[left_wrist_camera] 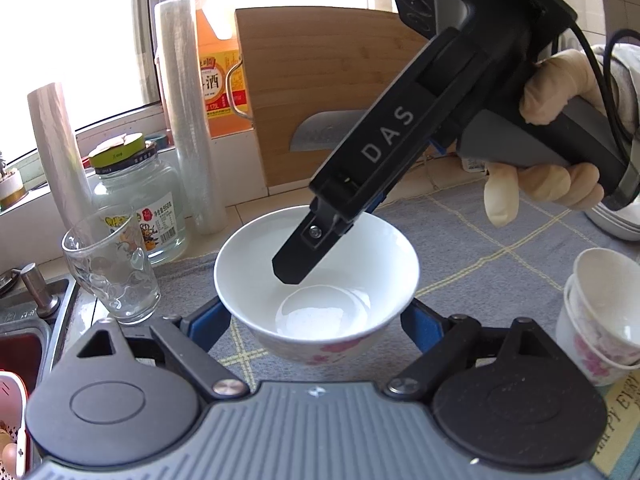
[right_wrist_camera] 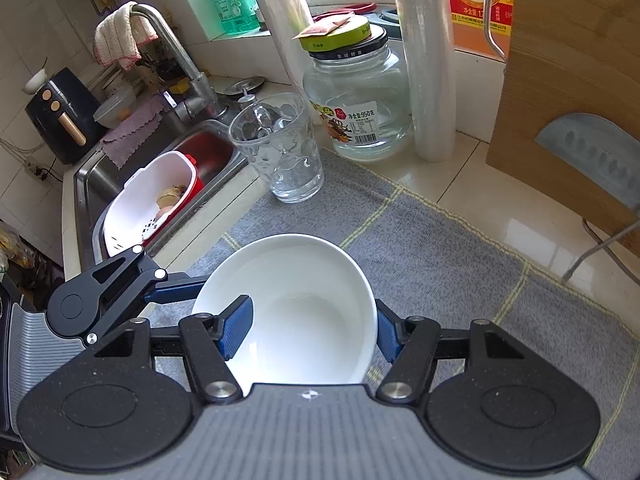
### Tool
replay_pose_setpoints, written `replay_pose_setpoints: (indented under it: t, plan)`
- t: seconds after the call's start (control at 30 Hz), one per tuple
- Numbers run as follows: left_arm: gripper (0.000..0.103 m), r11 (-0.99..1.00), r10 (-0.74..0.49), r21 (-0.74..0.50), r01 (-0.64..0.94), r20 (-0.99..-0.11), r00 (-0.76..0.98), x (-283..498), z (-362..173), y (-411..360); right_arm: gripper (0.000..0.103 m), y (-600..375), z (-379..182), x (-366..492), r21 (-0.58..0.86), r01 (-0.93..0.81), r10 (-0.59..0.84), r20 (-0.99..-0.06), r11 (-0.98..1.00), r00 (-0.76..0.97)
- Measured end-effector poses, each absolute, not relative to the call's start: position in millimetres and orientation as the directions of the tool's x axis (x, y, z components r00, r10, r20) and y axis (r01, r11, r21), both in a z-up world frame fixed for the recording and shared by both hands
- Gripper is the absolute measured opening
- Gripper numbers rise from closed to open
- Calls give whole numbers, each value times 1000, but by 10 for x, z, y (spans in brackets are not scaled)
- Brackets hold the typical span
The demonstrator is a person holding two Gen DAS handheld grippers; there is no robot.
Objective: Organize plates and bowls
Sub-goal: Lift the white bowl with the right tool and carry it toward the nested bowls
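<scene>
Bowl: white, on the grey mat on the desk. Right hand-held gripper straddles its rim, one finger inside, one outside, not yet clamped. Left hand-held gripper spread wide around it. Risk: a thin rim pinch may slip or tip the bowl toward the glass. Legible: "DAS"; jar label "950".

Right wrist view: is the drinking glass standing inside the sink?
No, the drinking glass stands upright on the corner of the grey mat, beside the sink.
</scene>
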State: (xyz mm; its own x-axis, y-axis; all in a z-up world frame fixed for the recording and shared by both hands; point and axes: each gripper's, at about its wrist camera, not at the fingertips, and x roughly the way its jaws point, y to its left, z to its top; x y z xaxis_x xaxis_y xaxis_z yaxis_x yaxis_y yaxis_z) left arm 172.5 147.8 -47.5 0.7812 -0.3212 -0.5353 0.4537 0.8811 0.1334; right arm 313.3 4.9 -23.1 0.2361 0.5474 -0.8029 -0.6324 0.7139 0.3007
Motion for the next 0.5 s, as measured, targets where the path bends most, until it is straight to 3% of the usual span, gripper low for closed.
replay_pose_setpoints:
  t: [0.5]
  plan:
    - [91,859,-369,112,500,-543,754,1214,-237,1238,69,-357,42,2478,307,-607,559,-780,733,281]
